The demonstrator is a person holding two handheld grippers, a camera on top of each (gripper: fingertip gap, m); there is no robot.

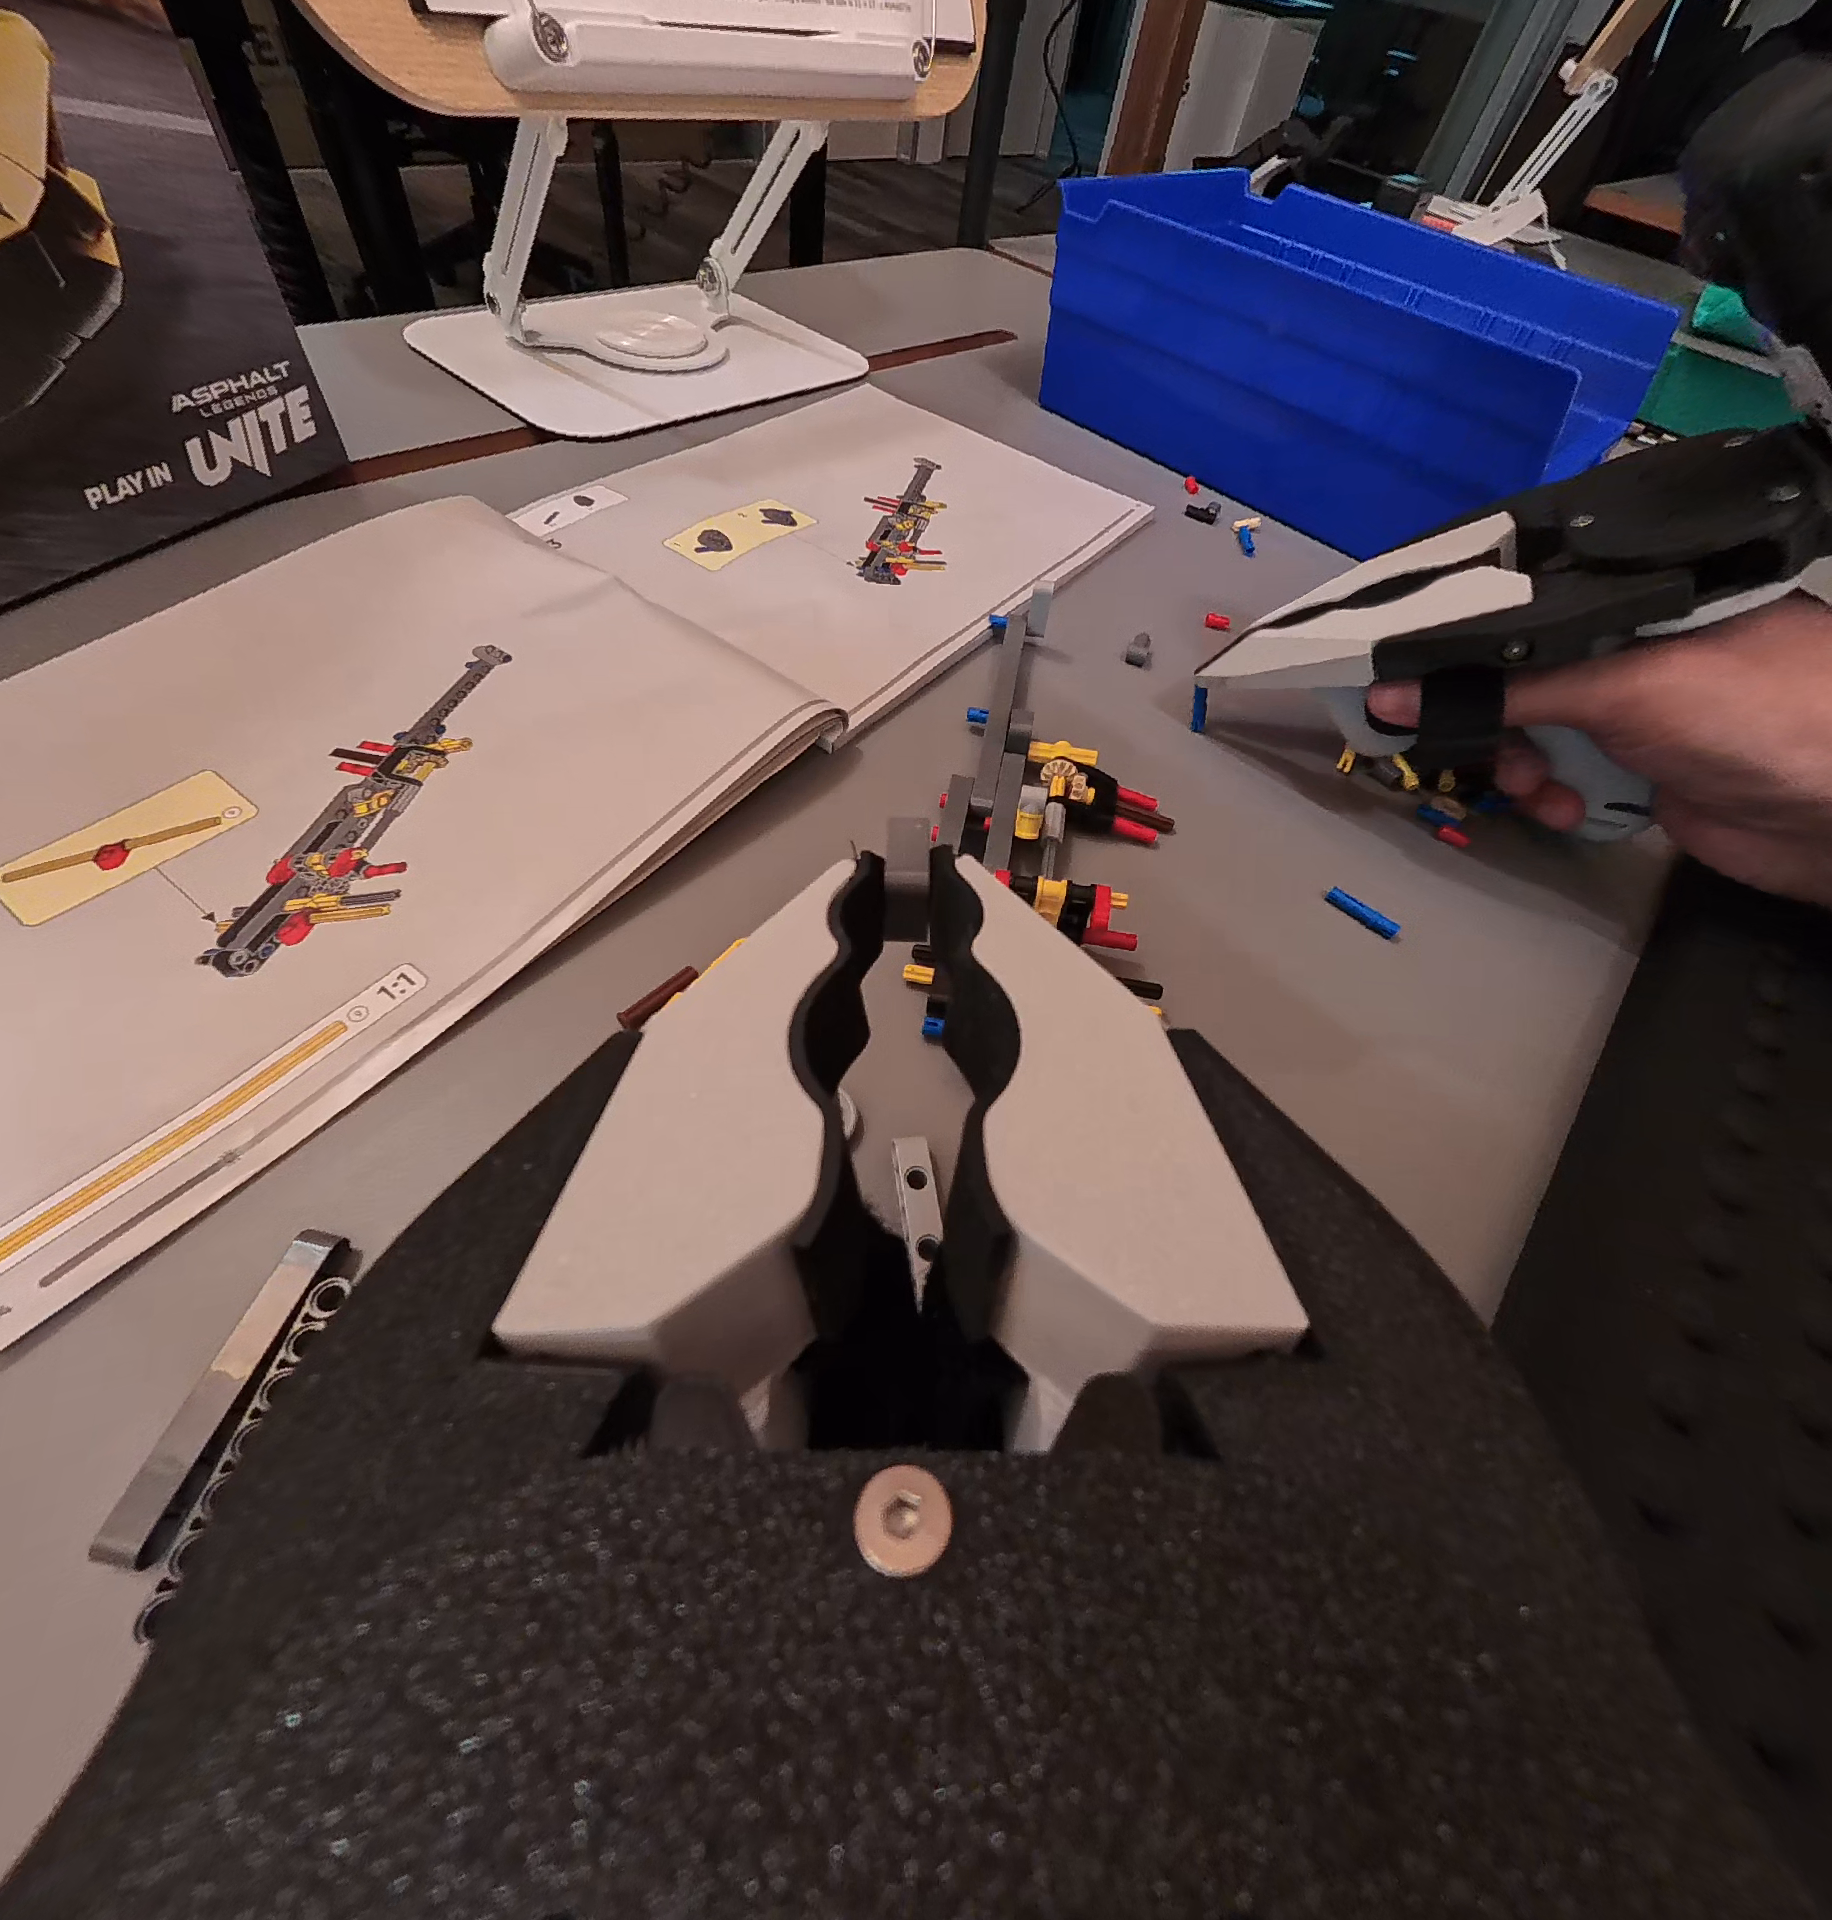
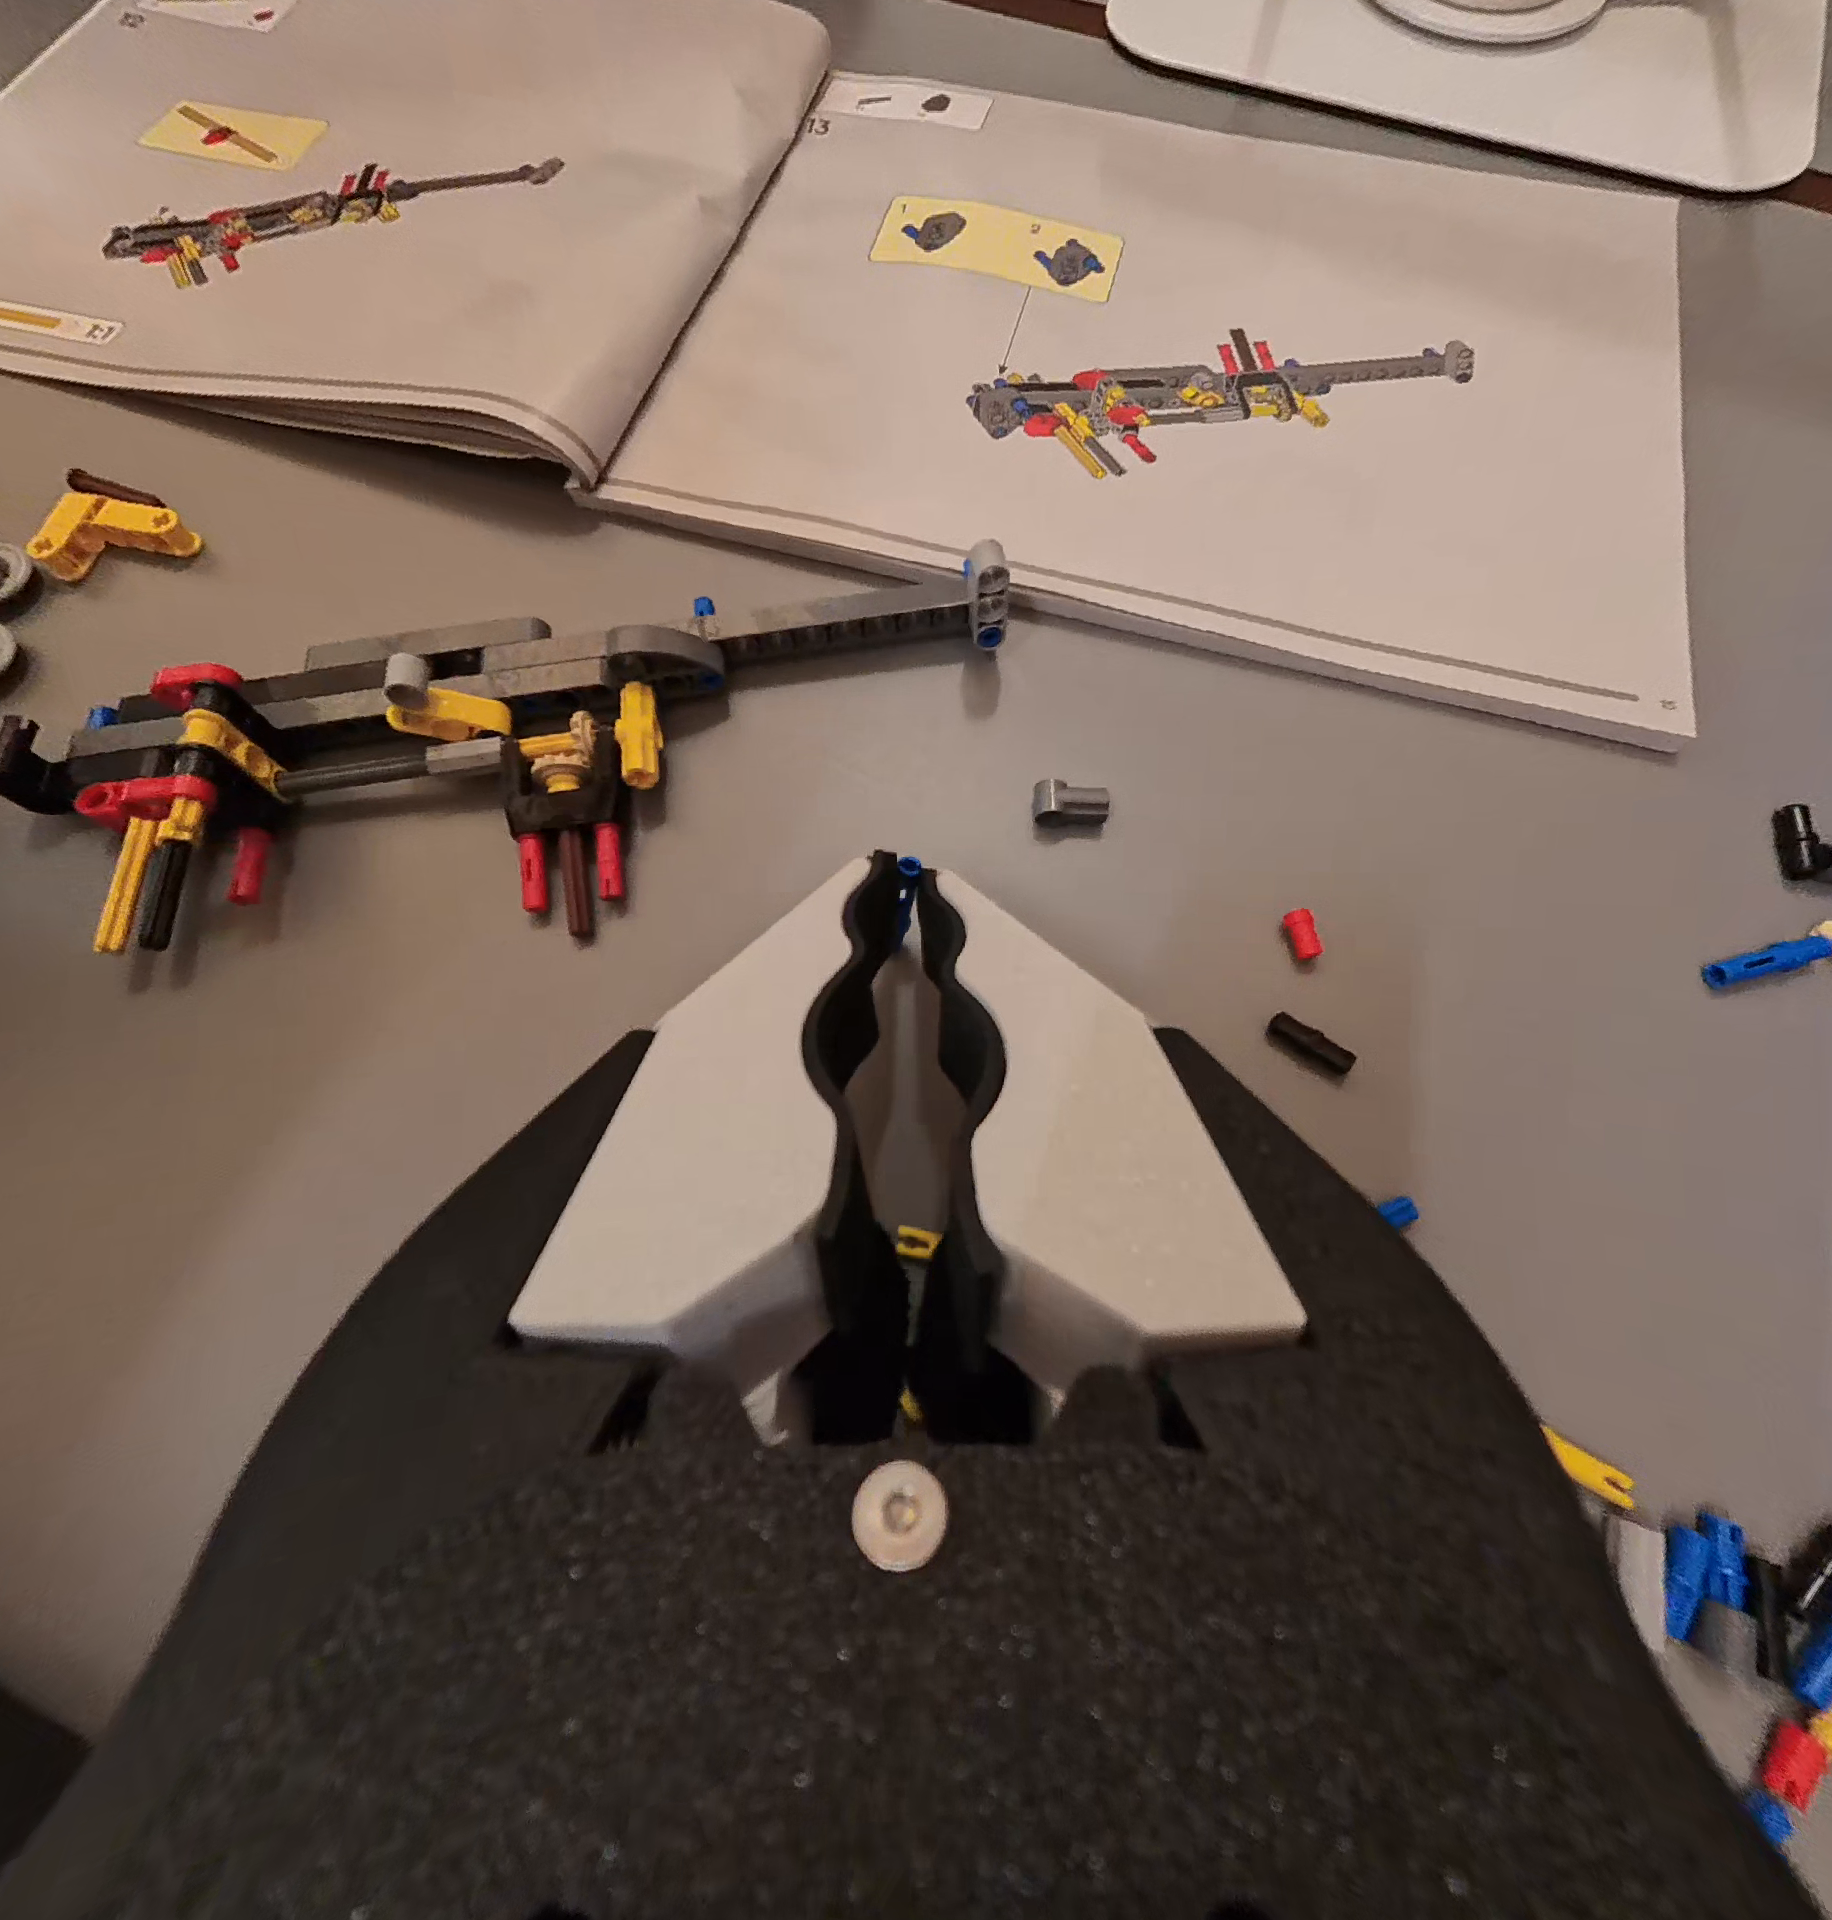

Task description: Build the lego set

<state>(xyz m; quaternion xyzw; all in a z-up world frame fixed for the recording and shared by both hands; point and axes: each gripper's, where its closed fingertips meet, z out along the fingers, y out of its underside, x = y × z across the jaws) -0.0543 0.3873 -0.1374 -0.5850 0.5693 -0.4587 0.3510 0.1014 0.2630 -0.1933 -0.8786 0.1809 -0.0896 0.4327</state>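
Note:
The part-built Lego assembly of grey beams with yellow, red and black pieces lies on the grey table. Its long grey beam reaches the open instruction booklet. In the left wrist view the assembly lies just beyond my left gripper. That gripper is shut on a small grey piece. I cannot tell whether the piece touches the assembly. My right gripper is shut on a small blue pin, above the table to the right of the assembly. It also shows in the left wrist view.
A blue bin, a white stand and the set's box stand at the back. Loose pieces lie about: a grey connector, a red bush, a black pin, a pile. A long beam lies near left. My right fingertips sit around 20 cm from my left ones. My right tips are roughly 4 cm from the grey connector.

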